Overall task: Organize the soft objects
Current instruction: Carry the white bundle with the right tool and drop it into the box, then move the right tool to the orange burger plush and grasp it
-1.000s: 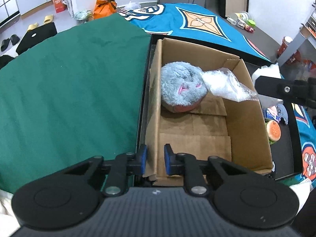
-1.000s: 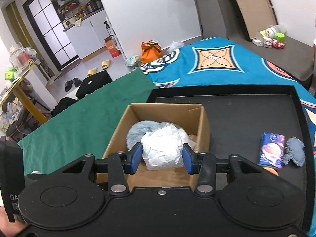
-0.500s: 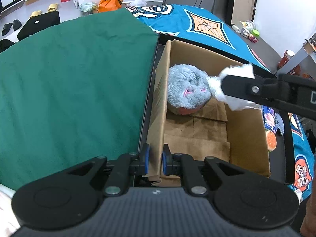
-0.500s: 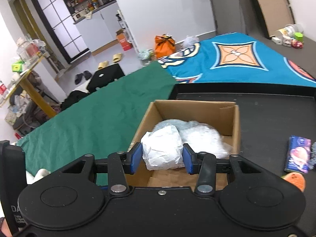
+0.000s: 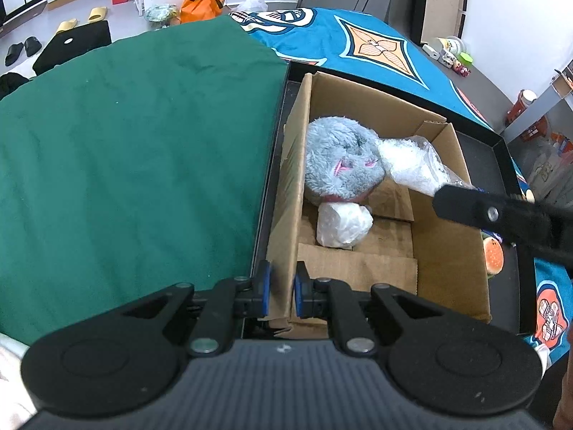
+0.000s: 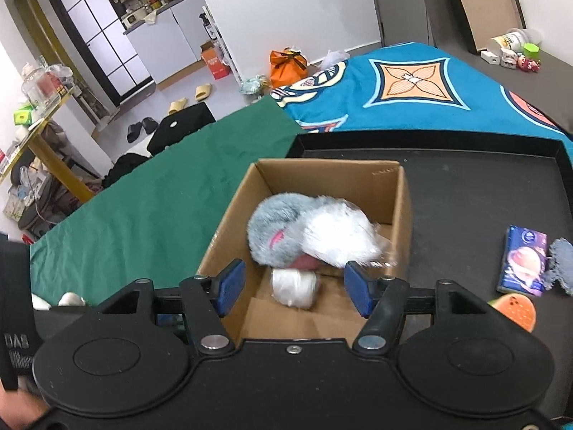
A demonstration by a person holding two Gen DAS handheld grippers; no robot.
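A cardboard box (image 5: pixel 447 251) (image 6: pixel 229 236) stands on a black tray. Inside lie a grey plush toy (image 5: pixel 340 165) (image 6: pixel 275 229), a clear bag of white filling (image 5: pixel 415 168) (image 6: pixel 340 236), and a small white wrapped bundle (image 5: pixel 343 224) (image 6: pixel 294 286) on the box floor. My left gripper (image 5: pixel 280 288) is shut on the box's near left wall. My right gripper (image 6: pixel 294 286) hovers over the box with its jaws opening; the white bundle lies below them, free of the pads. The right gripper's black arm (image 5: pixel 501 215) crosses the box's right wall in the left wrist view.
The black tray (image 6: pixel 483 186) also carries a dark blue packet (image 6: pixel 524 259), a blue-grey cloth scrap (image 6: pixel 562 265) and a burger-shaped toy (image 6: pixel 515 310) (image 5: pixel 493 258) right of the box. A green sheet (image 5: pixel 125 161) lies to the left, a blue patterned blanket (image 6: pixel 412 86) behind.
The right gripper's jaws have spread and let go of the white bundle, which now lies on the box floor beside the plush toy. The left gripper keeps its hold on the box wall.
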